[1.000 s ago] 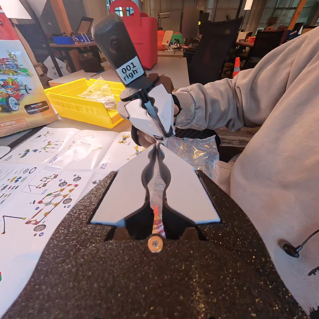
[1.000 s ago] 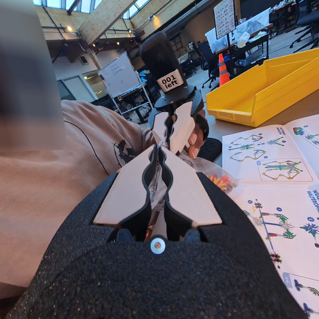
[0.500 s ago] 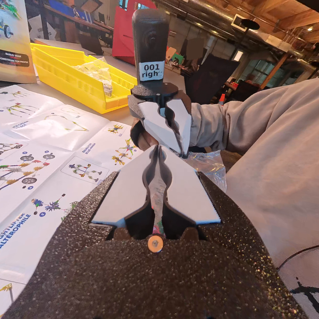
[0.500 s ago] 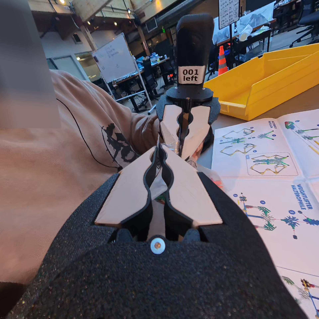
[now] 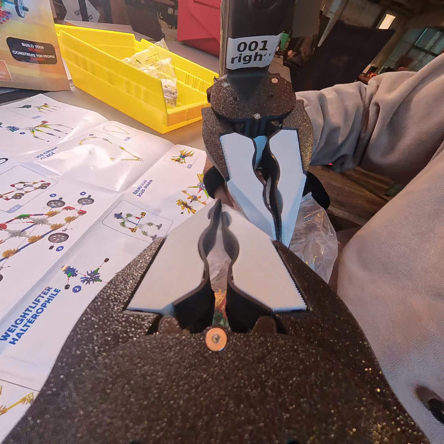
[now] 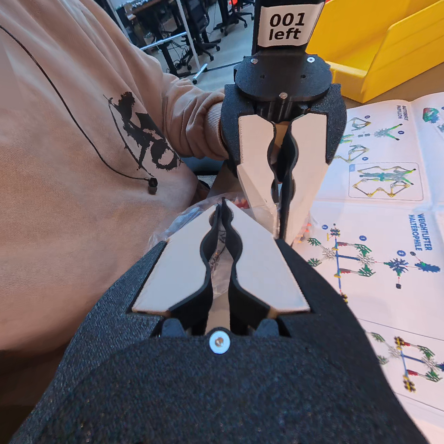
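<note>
A clear plastic bag (image 5: 312, 230) of small coloured toy pieces (image 5: 219, 302) hangs between the two grippers at the table edge, in front of the person. My left gripper (image 5: 219, 204) is shut on the bag's film. My right gripper (image 6: 222, 201) is also shut on the bag (image 6: 182, 216). The two grippers point at each other and overlap side by side. In the left wrist view the right gripper (image 5: 278, 237) reaches past my tips on the right. In the right wrist view the left gripper (image 6: 281, 230) does the same.
An unfolded instruction sheet (image 5: 72, 192) covers the table and also shows in the right wrist view (image 6: 384, 228). A yellow bin (image 5: 101, 79) holding clear bags (image 5: 153, 62) stands behind it. A toy box (image 5: 28, 48) stands at far left. The person's sweatshirt (image 5: 396, 240) is close on the right. The tips of one gripper are about 6 centimetres away from the tips of the other.
The two grippers have moved closer together, from tip to tip to overlapping side by side. Both stay shut on the bag. Both views have tilted down towards the table.
</note>
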`<state>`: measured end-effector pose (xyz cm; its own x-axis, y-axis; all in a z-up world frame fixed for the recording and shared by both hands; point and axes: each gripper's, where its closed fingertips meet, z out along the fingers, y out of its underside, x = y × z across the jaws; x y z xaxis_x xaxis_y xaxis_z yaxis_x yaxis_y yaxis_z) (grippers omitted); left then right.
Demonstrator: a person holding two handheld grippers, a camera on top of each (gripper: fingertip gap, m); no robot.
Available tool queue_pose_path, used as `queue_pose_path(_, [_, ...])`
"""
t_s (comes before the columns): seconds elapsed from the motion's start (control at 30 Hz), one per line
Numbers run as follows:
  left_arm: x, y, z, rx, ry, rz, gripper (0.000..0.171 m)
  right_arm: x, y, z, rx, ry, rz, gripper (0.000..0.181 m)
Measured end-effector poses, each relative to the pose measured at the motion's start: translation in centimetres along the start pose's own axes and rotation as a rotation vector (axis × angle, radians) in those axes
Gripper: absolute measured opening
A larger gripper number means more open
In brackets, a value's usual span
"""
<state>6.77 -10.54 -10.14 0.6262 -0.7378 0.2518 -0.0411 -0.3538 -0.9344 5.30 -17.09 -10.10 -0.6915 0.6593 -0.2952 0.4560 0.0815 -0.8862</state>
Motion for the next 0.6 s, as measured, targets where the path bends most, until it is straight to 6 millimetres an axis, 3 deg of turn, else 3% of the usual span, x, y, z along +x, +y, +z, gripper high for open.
queue_pose_path(0.23, [-0.5,0.9,0.8,-0.019,-0.01,-0.015,0.0,-2.1,1.4,-0.7,-0.048,-0.048,-0.002,0.0])
queue_pose_path(0.3, [-1.8,1.1,0.7,-0.019,-0.067,-0.026,0.0,-2.9,1.9,-1.0,-0.058,-0.059,-0.003,0.0])
queue_pose_path(0.33, [-3.8,1.1,-0.1,-0.005,-0.146,-0.043,0.0,-5.8,2.0,-1.0,-0.061,-0.205,0.018,0.0])
queue_pose_path(0.37, [-4.6,0.7,-1.0,0.019,-0.146,-0.089,0.0,-7.2,3.3,-0.4,-0.122,-0.232,-0.018,0.0])
queue_pose_path(0.4, [-4.0,0.7,-1.3,0.006,-0.12,-0.073,0.0,-7.0,4.0,-0.2,-0.151,-0.175,-0.05,0.0])
queue_pose_path(0.5, [-1.4,1.4,-0.4,-0.079,-0.072,0.019,0.0,-4.1,-0.2,-4.0,0.026,0.046,-0.079,0.0])
queue_pose_path(0.6, [-1.3,0.7,-0.5,-0.071,-0.068,0.003,0.0,-1.6,-2.4,-6.5,0.001,0.299,-0.169,0.0])
